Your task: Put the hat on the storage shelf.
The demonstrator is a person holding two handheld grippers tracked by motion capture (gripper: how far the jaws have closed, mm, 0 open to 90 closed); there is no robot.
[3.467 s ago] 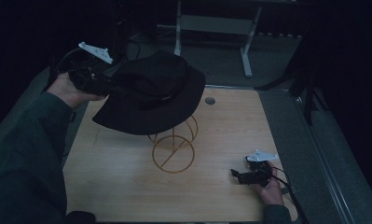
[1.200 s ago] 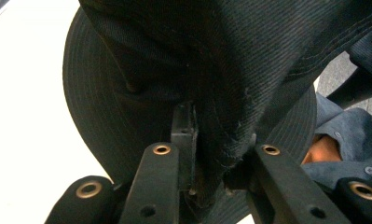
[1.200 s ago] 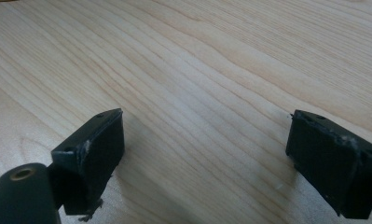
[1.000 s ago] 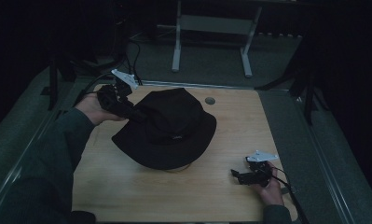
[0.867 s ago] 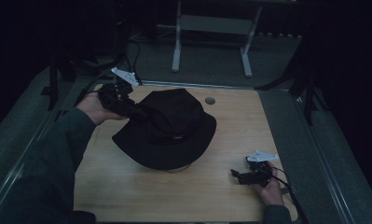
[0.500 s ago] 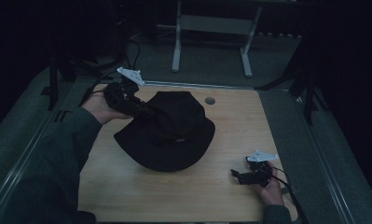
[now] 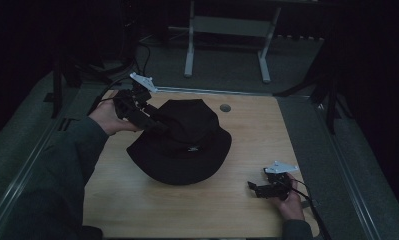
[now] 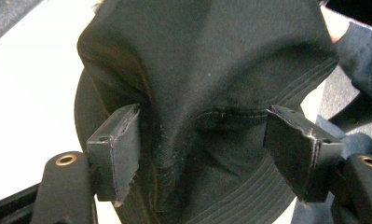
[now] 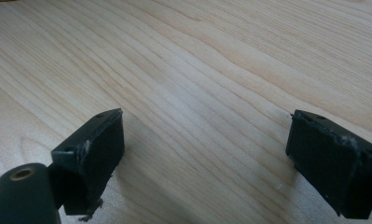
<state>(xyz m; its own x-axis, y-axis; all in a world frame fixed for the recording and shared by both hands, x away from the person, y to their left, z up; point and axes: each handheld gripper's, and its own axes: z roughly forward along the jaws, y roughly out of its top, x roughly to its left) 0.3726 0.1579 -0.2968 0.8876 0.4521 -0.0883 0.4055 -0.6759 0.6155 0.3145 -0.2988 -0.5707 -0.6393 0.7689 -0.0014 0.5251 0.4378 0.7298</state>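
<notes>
Black hat (image 7: 184,145) rests mid-table (image 7: 247,210) over its stand; the left gripper (image 8: 202,140), jaws just opened around a crown fold, should back straight off without snagging, while the right gripper (image 7: 252,188) idles open.

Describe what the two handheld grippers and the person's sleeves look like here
Both the left gripper and the right gripper are black, each with two blocky black jaws with scuffed edges and a grey three-cornered plate on top. A black cable trails from each. The person wears dark grey-green long sleeves.
</notes>
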